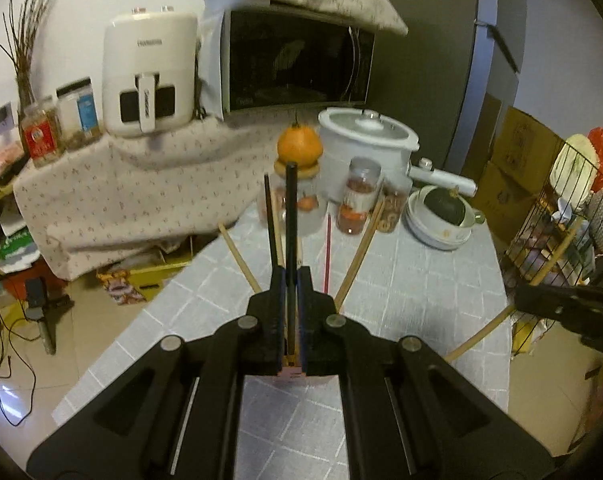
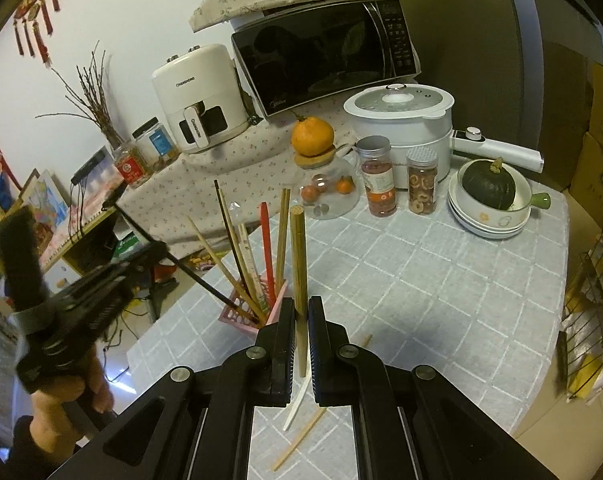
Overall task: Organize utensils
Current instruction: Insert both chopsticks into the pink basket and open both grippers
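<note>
A pink utensil holder (image 2: 237,314) stands on the grey checked tablecloth (image 2: 421,280) with several chopsticks in it, wooden, red and black. My left gripper (image 1: 292,276) is shut on a black chopstick (image 1: 290,216) and holds it over the holder; in the right wrist view the left gripper (image 2: 113,276) has the chopstick's tip (image 2: 221,296) in the holder. My right gripper (image 2: 300,308) is shut on a wooden chopstick (image 2: 298,264), held upright just right of the holder. A white chopstick (image 2: 297,404) and a wooden chopstick (image 2: 301,440) lie on the cloth below it.
A glass jar (image 2: 329,188) topped by an orange (image 2: 312,136), two spice jars (image 2: 379,184), a white cooker (image 2: 401,120) and stacked bowls with a green squash (image 2: 487,196) stand at the back. A wire rack (image 2: 589,320) stands off the right edge.
</note>
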Tool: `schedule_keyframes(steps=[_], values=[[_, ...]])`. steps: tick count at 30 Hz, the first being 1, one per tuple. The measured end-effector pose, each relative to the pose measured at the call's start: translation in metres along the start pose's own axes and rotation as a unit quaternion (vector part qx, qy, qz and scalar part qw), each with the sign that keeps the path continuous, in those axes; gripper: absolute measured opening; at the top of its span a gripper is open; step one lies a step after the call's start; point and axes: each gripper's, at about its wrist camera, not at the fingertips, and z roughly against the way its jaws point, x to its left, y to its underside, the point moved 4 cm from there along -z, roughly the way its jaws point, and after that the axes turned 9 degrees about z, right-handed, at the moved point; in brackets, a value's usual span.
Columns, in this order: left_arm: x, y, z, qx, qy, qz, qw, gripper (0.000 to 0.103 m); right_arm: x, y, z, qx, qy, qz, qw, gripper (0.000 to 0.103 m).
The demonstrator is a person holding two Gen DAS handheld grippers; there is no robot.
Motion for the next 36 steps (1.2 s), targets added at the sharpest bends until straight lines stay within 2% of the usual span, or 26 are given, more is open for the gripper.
schedule_keyframes(steps=[4, 8, 9, 10, 12, 18, 22, 25, 28, 33, 36], values=[[0.002, 0.002, -0.017, 0.028, -0.001, 0.01, 0.9996, 0.006, 0.002, -0.002, -0.001, -0.003, -0.003, 0.001, 1.0, 0.006], [0.005, 0.002, -0.026, 0.027, 0.022, 0.033, 0.9989, 0.007, 0.006, -0.006, -0.003, -0.009, -0.008, 0.002, 1.0, 0.006], [0.006, 0.001, -0.026, 0.022, 0.033, 0.041, 0.9984, 0.012, 0.006, -0.007, -0.002, -0.011, -0.009, 0.002, 1.0, 0.006], [0.006, 0.0, -0.025, 0.019, 0.041, 0.047, 0.9979, 0.021, 0.008, -0.008, -0.002, -0.014, -0.011, 0.003, 1.0, 0.006], [0.006, -0.004, -0.02, 0.009, 0.051, 0.057, 0.997, 0.03, 0.011, -0.012, -0.002, -0.02, -0.012, 0.005, 1.0, 0.006], [0.012, -0.006, 0.001, 0.001, 0.036, 0.061, 0.9975, 0.043, 0.021, -0.03, -0.003, -0.047, -0.012, 0.013, 0.999, 0.006], [0.027, 0.0, 0.012, 0.013, 0.02, 0.064, 0.9976, 0.044, 0.031, -0.043, -0.01, -0.061, -0.017, 0.017, 0.998, 0.006], [0.04, 0.006, 0.015, 0.029, 0.013, 0.071, 0.997, 0.047, 0.042, -0.047, -0.023, -0.055, -0.014, 0.028, 0.998, 0.006], [0.05, 0.012, 0.014, 0.044, 0.009, 0.078, 0.9959, 0.047, 0.052, -0.047, -0.037, -0.046, -0.001, 0.043, 0.998, 0.006], [0.06, 0.02, 0.012, 0.064, 0.001, 0.076, 0.995, 0.047, 0.069, -0.046, -0.062, -0.025, 0.047, 0.09, 0.995, 0.006], [0.063, 0.024, 0.01, 0.075, -0.001, 0.075, 0.9944, 0.047, 0.074, -0.042, -0.077, -0.005, 0.05, 0.099, 0.994, 0.006]])
